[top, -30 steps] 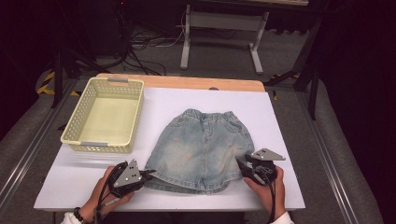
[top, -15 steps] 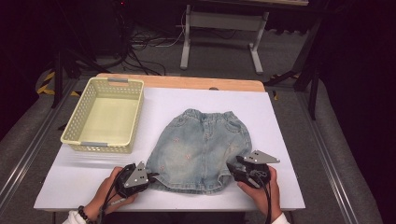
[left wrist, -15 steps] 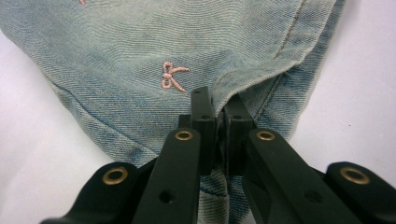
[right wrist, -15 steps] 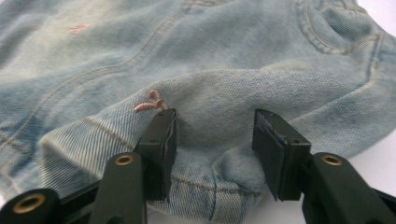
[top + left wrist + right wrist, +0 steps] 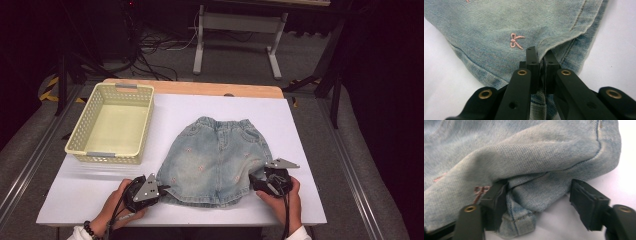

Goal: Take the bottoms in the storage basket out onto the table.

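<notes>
Denim skirt (image 5: 215,160) lying flat near table's (image 5: 300,130) front edge, left gripper (image 5: 162,189) pinching skirt's front left hem corner tight, right gripper (image 5: 255,183) jaws just been opening, standing apart with hem fold between, basket (image 5: 80,145) sitting at left edge

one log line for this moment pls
left gripper: shut on denim skirt hem | right gripper: jaws just opening, hem fold between, unpinched | basket: empty

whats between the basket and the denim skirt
Nothing: in the high view a bare strip of white table separates the basket from the denim skirt.
</notes>
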